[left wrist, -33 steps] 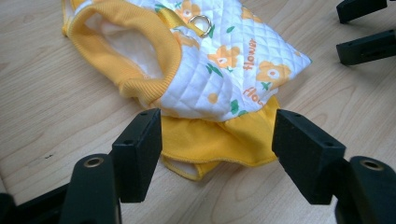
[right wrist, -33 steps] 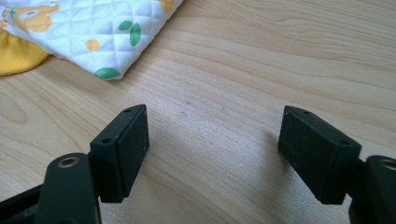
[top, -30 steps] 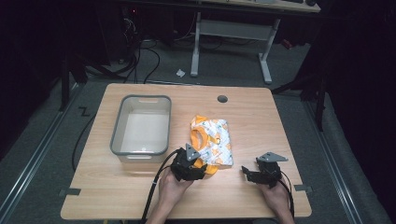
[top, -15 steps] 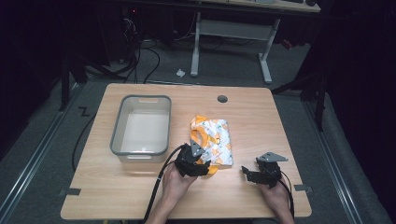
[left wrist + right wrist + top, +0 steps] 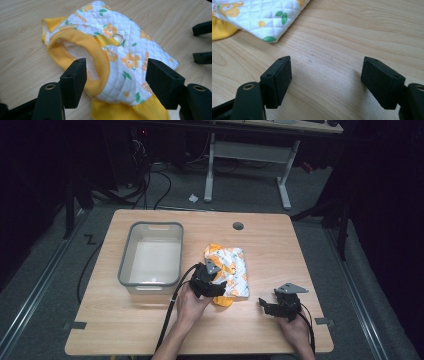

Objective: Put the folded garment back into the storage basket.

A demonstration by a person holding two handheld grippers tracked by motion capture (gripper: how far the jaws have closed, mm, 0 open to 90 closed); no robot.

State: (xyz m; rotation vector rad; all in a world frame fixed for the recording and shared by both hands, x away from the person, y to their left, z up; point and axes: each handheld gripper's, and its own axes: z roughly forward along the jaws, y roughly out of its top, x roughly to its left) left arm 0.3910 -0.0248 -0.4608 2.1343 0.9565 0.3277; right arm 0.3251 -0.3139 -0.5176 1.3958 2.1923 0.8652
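A small quilted garment (image 5: 228,272), white with orange flowers and yellow trim, lies flat on the wooden worktop (image 5: 280,250), just right of the grey plastic bin (image 5: 151,254). In the left gripper view the garment (image 5: 112,57) shows a yellow ribbed opening facing the camera and a metal ring (image 5: 117,38) on a yellow strap along its back. The left claw (image 5: 216,282) is at the garment's near edge with its jaws spread wide; the left gripper view shows them on either side of the ribbed hem, not pressing on the fabric. The right claw (image 5: 266,306) sits low over bare wood, near and to the right of the garment, also wide open and holding nothing. In the right gripper view, a corner of the garment (image 5: 262,17) lies beyond its jaws.
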